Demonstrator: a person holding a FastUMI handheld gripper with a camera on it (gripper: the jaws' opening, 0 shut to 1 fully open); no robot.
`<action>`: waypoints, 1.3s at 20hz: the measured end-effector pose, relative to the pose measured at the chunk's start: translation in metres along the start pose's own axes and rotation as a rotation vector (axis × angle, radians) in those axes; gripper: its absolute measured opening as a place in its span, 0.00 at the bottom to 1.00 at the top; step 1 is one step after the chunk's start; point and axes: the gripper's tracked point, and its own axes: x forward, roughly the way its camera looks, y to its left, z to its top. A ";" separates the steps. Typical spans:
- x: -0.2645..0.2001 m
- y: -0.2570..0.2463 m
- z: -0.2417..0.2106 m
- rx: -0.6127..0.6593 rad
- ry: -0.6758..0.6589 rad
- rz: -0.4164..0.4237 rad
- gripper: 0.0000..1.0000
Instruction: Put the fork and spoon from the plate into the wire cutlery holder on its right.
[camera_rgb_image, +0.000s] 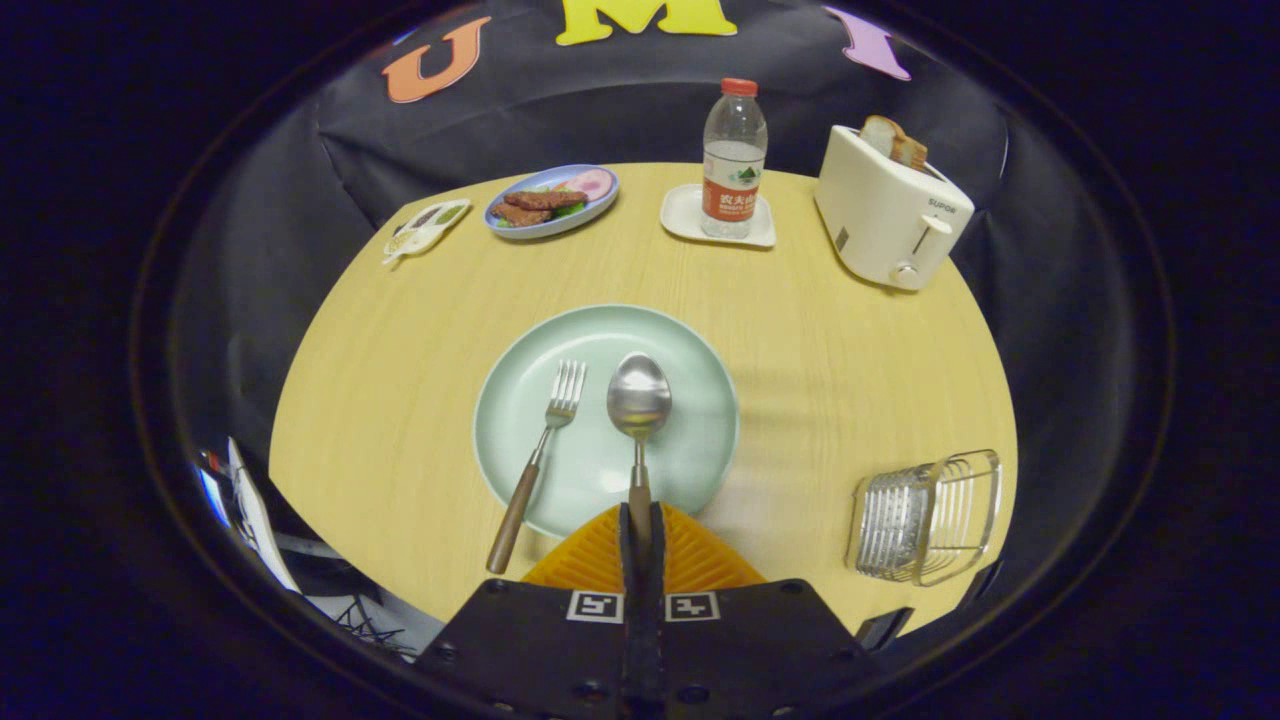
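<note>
With its handle pinched between both fingers, gripper (640, 525) holds the steel wooden-handled spoon (639, 405) over the pale green plate (520, 400); fork (535, 465) untouched, wire cutlery holder (925, 520) open-topped to the right.

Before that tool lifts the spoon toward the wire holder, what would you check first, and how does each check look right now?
1. Tool closed on the wood-handled metal spoon: ok, both fingers press its handle.
2. Spoon bowl off the pale green round plate: cannot tell.
3. Wood-handled metal fork clear of the spoon: ok, apart, left of it.
4. Wire cutlery holder ready: cannot tell whether it stands upright.
5. Light wooden table between plate and holder unobstructed: ok.
</note>
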 end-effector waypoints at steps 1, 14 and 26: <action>-0.018 -0.008 0.003 0.002 0.006 0.005 0.00; -0.131 -0.174 -0.047 0.200 0.165 -0.111 0.00; -0.098 -0.184 -0.060 0.323 0.243 -0.058 0.09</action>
